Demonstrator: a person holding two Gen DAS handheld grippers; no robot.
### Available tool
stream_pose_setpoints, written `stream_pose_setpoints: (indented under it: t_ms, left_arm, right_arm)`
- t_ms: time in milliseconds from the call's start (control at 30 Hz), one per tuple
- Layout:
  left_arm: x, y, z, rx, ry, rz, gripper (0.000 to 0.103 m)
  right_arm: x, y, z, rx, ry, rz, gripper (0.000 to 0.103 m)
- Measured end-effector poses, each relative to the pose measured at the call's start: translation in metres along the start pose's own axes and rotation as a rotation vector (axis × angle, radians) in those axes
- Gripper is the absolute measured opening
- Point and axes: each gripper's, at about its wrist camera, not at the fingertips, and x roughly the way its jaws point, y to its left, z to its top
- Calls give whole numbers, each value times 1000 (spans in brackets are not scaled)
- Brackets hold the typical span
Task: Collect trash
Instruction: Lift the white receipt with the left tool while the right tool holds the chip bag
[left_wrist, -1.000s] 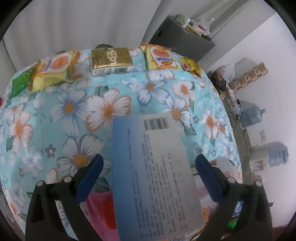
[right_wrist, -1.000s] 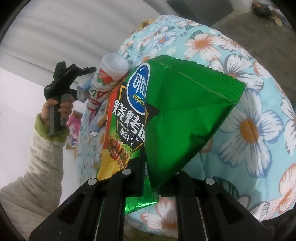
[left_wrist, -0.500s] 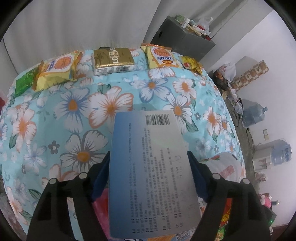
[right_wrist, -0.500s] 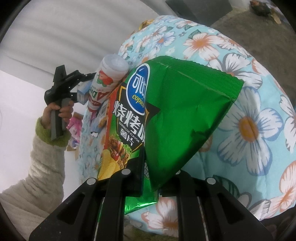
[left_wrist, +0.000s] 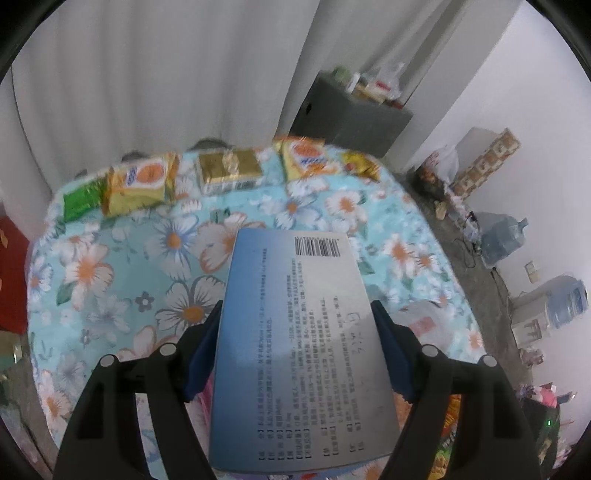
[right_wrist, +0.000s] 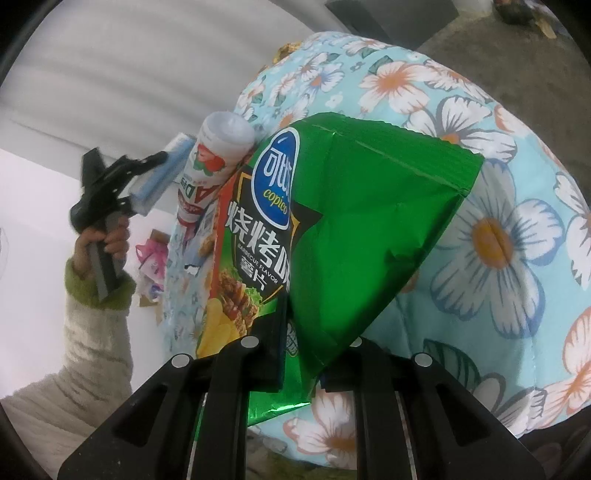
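Note:
My left gripper (left_wrist: 297, 339) is shut on a flat blue-grey box (left_wrist: 301, 343) with a barcode and printed text, its blue pads pressing both long sides; the box hangs above the flowered table. From the right wrist view the same left gripper (right_wrist: 147, 184) shows at the left, gripped by a hand (right_wrist: 105, 240) in a cream sleeve, with the box (right_wrist: 162, 168) in it. My right gripper (right_wrist: 301, 369) is shut on the lower corner of a green chip bag (right_wrist: 351, 229), which stands up and hides most of the view. A white drink bottle (right_wrist: 210, 166) lies behind the bag.
Along the far edge of the flowered tablecloth (left_wrist: 110, 280) lie yellow snack packs (left_wrist: 138, 181), a gold pack (left_wrist: 229, 168), an orange pack (left_wrist: 308, 157) and a green one (left_wrist: 79, 197). A dark cabinet (left_wrist: 351, 114) and water jugs (left_wrist: 502, 236) stand on the right. A pink bag (right_wrist: 151, 254) lies on the floor.
The left jaws, wide apart a second ago, have come in onto the box's sides, and the gripper has risen with the box. The right gripper and chip bag have stayed put.

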Motion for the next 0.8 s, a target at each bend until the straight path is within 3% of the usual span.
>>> stream_pose_setpoints:
  t_ms: [200,400,533,800]
  left_arm:
    - [-51,-28,-36,66,-102,-78,74]
    - [-73,-49,-90,106,-87,-140,74]
    - [-66,-57,-124,107,-37,-156,74]
    - [-19,-69,-182,136,49,-68,73]
  right_arm:
    - [0,-1,0,3,0,1,13]
    - [1,-2,0,6,3,2,13]
    - [2,-3,0,14,3,4,13]
    - [1,-3,-1,27,2,-1,13]
